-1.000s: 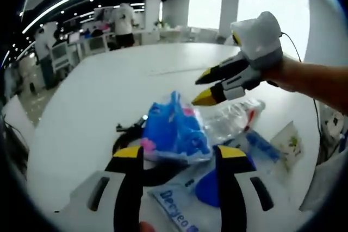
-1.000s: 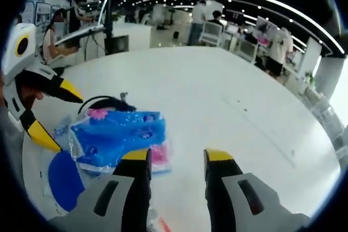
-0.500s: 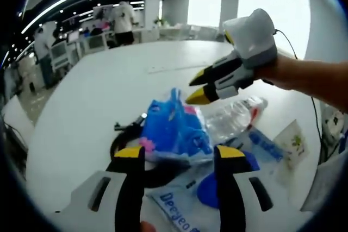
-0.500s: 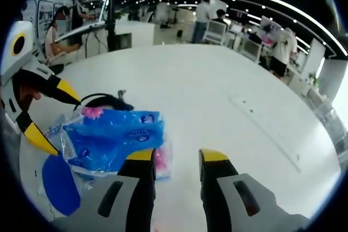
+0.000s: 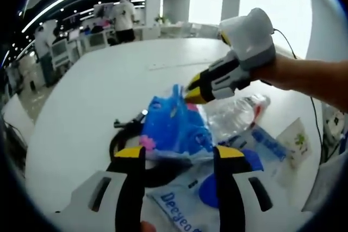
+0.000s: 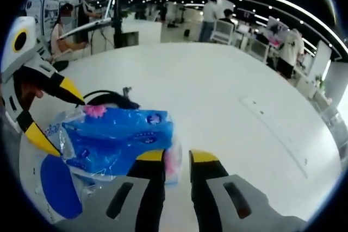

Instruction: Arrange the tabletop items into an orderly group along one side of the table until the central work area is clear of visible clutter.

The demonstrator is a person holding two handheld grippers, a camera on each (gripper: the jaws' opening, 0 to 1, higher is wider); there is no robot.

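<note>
A blue plastic tissue pack (image 5: 174, 129) lies on the white table (image 5: 92, 91), just beyond my left gripper (image 5: 179, 153), which stands open short of it. My right gripper (image 5: 193, 95) reaches in from the right, its yellow tips together on the pack's far upper edge. In the right gripper view the right gripper (image 6: 176, 157) has its jaws narrowed onto the pink-printed edge of the blue pack (image 6: 117, 142). The left gripper (image 6: 54, 113) stands open at the left of that view. A clear plastic bottle (image 5: 234, 115) lies behind the pack.
A coiled black cable (image 5: 126, 134) lies left of the pack. A white wipes pouch with blue print (image 5: 182, 207) and a small packet (image 5: 291, 142) lie near me. The far table (image 6: 228, 91) is bare except a thin strip (image 6: 272, 120). People and desks stand beyond.
The right gripper has moved down onto the blue pack's edge and its jaws have narrowed around it. The left gripper has stayed open in place.
</note>
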